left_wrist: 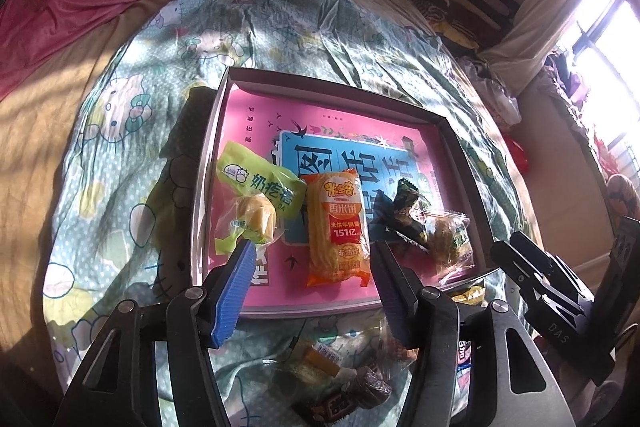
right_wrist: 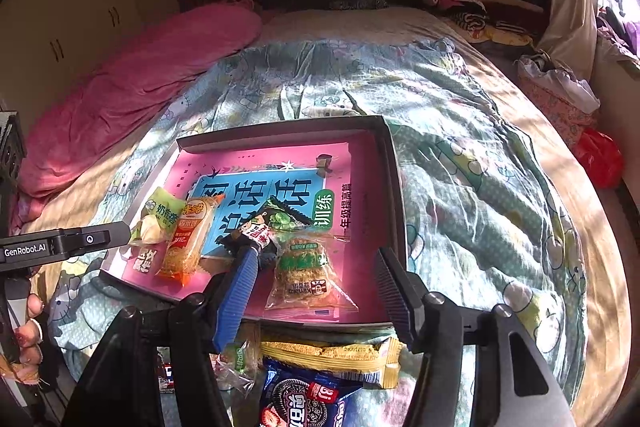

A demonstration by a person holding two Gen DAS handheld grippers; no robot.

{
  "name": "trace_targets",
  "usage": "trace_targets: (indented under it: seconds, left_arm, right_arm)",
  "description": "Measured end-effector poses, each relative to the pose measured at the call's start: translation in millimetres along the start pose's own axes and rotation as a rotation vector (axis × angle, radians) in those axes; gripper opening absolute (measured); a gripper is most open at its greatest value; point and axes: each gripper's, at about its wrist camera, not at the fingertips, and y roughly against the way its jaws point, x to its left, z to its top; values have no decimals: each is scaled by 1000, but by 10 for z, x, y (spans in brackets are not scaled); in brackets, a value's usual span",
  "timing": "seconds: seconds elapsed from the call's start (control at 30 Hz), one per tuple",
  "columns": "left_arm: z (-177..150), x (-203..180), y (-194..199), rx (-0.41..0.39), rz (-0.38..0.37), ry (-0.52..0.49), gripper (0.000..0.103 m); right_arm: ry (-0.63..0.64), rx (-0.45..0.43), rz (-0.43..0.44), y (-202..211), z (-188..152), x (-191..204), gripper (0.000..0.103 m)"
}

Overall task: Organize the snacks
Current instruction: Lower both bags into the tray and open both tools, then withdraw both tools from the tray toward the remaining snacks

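Snacks point(right_wrist: 312, 275) in crinkly wrappers look light and crushable; pinch the sealed edges. Both grippers' jaws hang spread, empty, above the tray point(left_wrist: 332, 85).

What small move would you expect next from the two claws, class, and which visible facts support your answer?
Probably the right claw, open and empty, dips toward the cookie packet lying on the bedspread outside the box. Four snacks already lie in the box, the clear-wrapped cake nearest, while loose packets wait in front of it. The left claw is also open and empty.
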Motion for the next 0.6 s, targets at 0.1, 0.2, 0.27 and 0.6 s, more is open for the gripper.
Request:
trace_targets:
  seconds: [0.1, 0.2, 0.27, 0.6]
  left_arm:
    - [-13, -12, 33, -4, 2, -3, 62]
    - [-29, -26, 74, -9, 1, -8, 62]
    - [-38, -32, 99, -11, -1, -8, 62]
    - [-114, -51, 258, -24, -14, -15, 62]
  right_arm:
    - [4, -6, 2, 38, 3, 13, 61]
    - [7, -13, 3, 82, 2, 28, 61]
    - [7, -19, 4, 113, 8, 31, 61]
    - [6, -51, -3, 275, 23, 43, 63]
